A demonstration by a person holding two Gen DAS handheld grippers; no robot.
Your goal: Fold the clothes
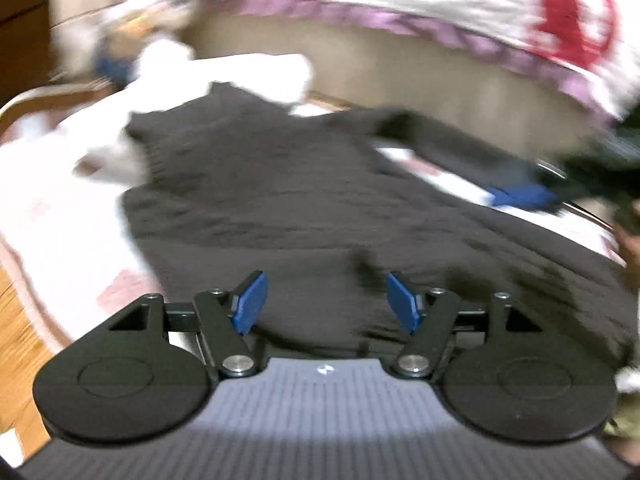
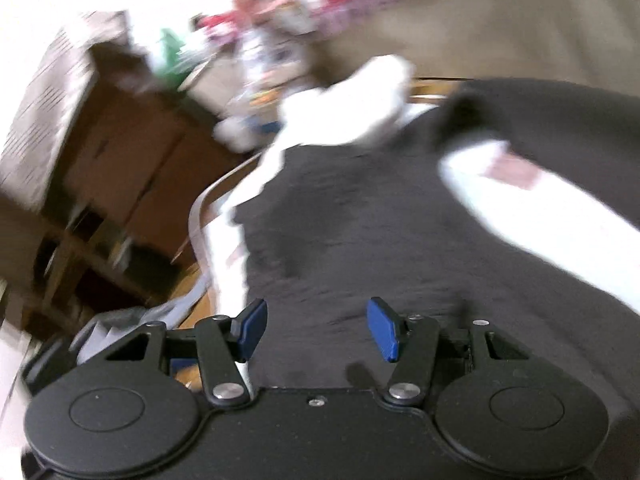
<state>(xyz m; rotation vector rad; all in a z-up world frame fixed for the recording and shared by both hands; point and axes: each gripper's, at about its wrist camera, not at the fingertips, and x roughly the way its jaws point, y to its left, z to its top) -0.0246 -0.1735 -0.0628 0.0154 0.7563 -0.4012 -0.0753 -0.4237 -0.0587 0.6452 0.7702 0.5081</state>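
**Dark Sweater Spread Flat, Both Grippers Open Above It**

Blurry pictures, both of them. Hard to make out small things.

In the left wrist view: a dark grey sweater (image 1: 320,216) lying spread out on a white cover with faint pink marks (image 1: 52,216). One sleeve stretching away to the right. A white cloth (image 1: 224,76) bunched at the far end of the sweater, touching its top edge. Left gripper (image 1: 327,300) just above the near part of the sweater, blue fingers (image 1: 251,300) wide apart, nothing between them. Far right, a bit of the other blue gripper (image 1: 520,196) near the sleeve, too blurry for more. Behind everything, a white blanket with red shapes and a purple frill (image 1: 440,12) hanging over a tan side. Wooden floor (image 1: 16,320) at the lower left.

In the right wrist view: the same dark sweater (image 2: 380,232) filling the middle and right. Right gripper (image 2: 318,328) over the near edge of it, blue fingers (image 2: 384,328) spread wide, holding nothing. Can't tell about touching the knit. A strip of white cover (image 2: 540,220) showing between the body of the sweater and a dark sleeve part higher up. White cloth (image 2: 360,104) past the far end. To the left, a brown wooden cupboard (image 2: 120,152) well away from the bed edge, and something grey (image 2: 120,324) down low beside the gripper.
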